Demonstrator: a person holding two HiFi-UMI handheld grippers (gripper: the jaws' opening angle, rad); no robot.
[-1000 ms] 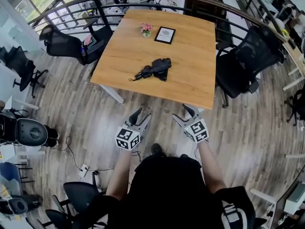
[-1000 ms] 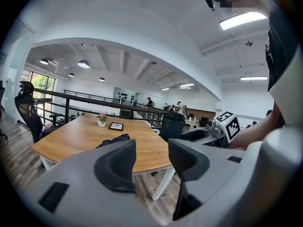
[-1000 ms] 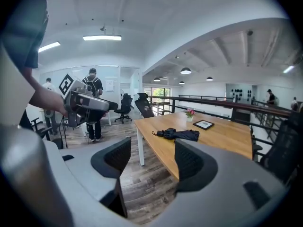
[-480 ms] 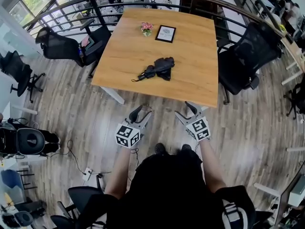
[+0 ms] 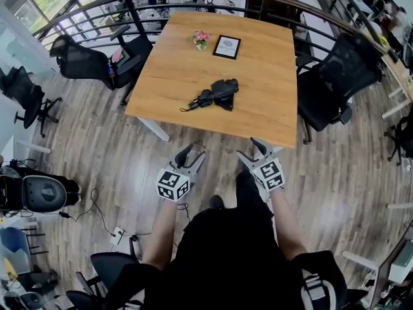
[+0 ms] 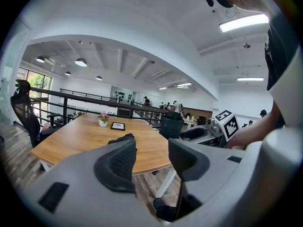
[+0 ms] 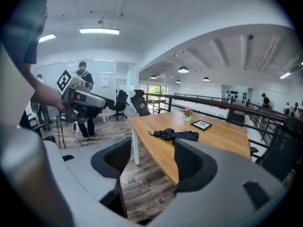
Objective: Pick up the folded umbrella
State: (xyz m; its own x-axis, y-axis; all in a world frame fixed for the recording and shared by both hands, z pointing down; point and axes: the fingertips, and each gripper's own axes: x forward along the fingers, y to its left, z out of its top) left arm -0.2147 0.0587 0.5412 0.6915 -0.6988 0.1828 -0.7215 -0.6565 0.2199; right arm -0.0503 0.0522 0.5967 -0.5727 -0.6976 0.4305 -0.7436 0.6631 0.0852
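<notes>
Head view: a person stands just short of the wooden table (image 5: 258,76). The left gripper (image 5: 193,155) and right gripper (image 5: 251,150) are both held off the table's near edge, over the plank floor. Both sets of jaws stand apart with nothing between them.

The folded umbrella (image 5: 216,95) lies flat near the middle of the table, a little toward the near edge and well apart from both grippers. It is ahead of the jaws and roughly between the two hands, so neither looks clearly nearer. Its long axis runs slantwise across the table. The slim handle end, with its thin loop, points toward the near-left side, and the bulkier bundle lies toward the far right.

The right gripper view looks along open jaws (image 7: 151,160) and shows the umbrella (image 7: 175,135) almost dead ahead on the tabletop. In the left gripper view the umbrella (image 6: 122,138) only peeks over one pad of the parted jaws (image 6: 150,150).

The umbrella is black fabric, loosely gathered into soft, crumpled folds, and likely to give under a squeeze. The tabletop is smooth, light wood grain on white legs. The jaw pads are dark and ribbed, set in grey moulded shells.

A small pot of pink flowers (image 5: 199,40) and a framed card (image 5: 226,46) stand at the table's far side, clear of the umbrella.
</notes>
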